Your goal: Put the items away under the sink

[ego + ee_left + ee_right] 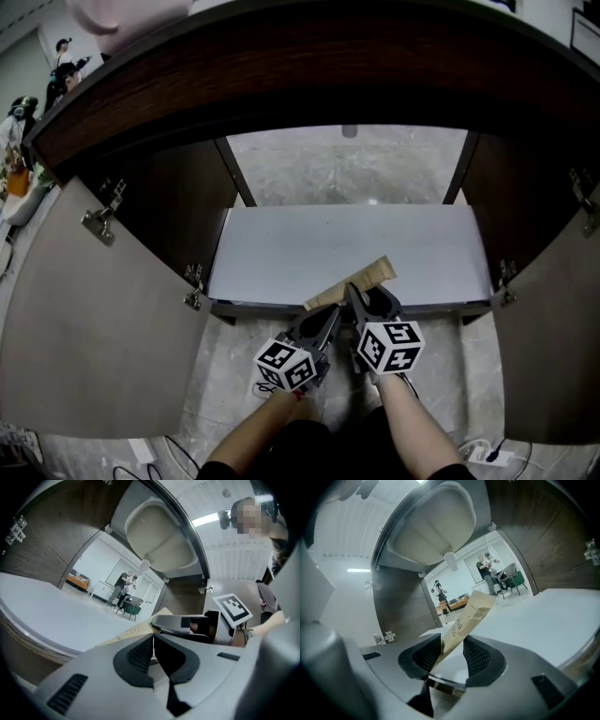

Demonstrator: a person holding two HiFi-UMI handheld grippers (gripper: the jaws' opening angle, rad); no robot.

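Packet (469, 615): flat, tan, printed paper.

Test hall or lab holding a mock-up kitchen unit: sink cabinet (309, 66) open at the back, bare concrete floor (319, 164) visible through it, white basin (433, 524) overhead, cables (178, 455) and power strip (489, 457) on the floor, people (486, 571) and chairs (511, 581) in the open room beyond.

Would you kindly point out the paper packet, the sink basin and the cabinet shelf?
paper packet (465, 620), right gripper view, its printed face.
sink basin (433, 524), right gripper view, bowl underside.
cabinet shelf (309, 248), head view, bare white surface.
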